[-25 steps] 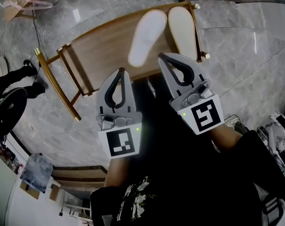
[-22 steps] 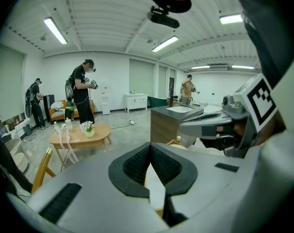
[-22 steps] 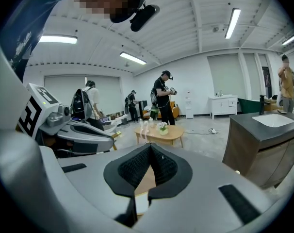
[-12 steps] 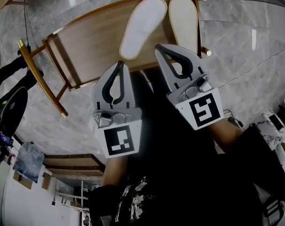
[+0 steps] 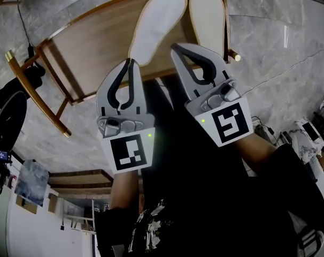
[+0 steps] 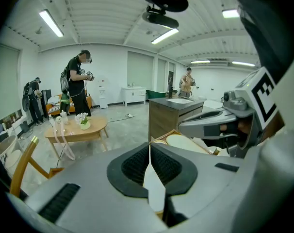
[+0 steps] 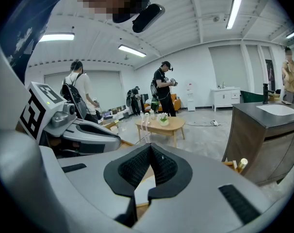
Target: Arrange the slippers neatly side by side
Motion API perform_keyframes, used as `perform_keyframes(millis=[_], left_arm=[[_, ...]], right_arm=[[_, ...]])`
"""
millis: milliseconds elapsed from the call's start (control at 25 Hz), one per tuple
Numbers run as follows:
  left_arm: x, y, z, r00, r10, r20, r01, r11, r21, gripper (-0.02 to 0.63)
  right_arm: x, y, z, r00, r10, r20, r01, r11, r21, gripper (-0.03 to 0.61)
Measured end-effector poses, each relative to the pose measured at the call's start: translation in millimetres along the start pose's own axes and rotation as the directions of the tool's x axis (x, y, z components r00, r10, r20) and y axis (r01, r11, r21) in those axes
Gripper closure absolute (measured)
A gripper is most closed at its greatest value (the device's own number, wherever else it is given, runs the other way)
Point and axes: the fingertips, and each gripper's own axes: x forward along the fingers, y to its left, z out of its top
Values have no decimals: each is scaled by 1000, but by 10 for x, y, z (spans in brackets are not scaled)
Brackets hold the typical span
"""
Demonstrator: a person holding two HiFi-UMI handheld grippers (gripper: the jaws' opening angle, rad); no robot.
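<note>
While the left gripper and right gripper are pressed together, empty, the right slipper lies straight across the rack's right end; the left slipper slants, toe toward it.

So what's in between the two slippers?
Nothing but a bare wedge of the wooden rack between the tilted slipper and the straight slipper. The head view shows it.

Your bright room, white walls.
Marbled grey floor, ceiling strip lights, a low wooden table.
</note>
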Motion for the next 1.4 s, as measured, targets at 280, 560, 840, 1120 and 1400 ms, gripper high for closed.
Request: perform_keyframes(millis=[280, 560, 840, 1120, 1400], left_arm=[[370, -96, -227, 994, -66, -84, 65, 998, -19, 509], [648, -178, -419, 982, -139, -125, 137, 990, -24, 446], [854, -375, -464, 968, -208, -141, 204, 978, -40, 345], [1026, -426, -543, 958, -222, -180, 222, 975, -21, 281], [1233, -430, -622, 950, -232, -208, 234, 972, -16, 247]], right_arm=[[-134, -217, -190, 997, -70, -43, 71, 997, 11, 581], [-183, -314, -306, 992, -118, -47, 120, 992, 28, 581], [-295, -387, -374, 987, -150, -50, 152, 987, 45, 581], [-344, -484, -455, 981, -184, -58, 187, 980, 67, 581], [-347, -547, -521, 978, -196, -68, 201, 977, 76, 581]])
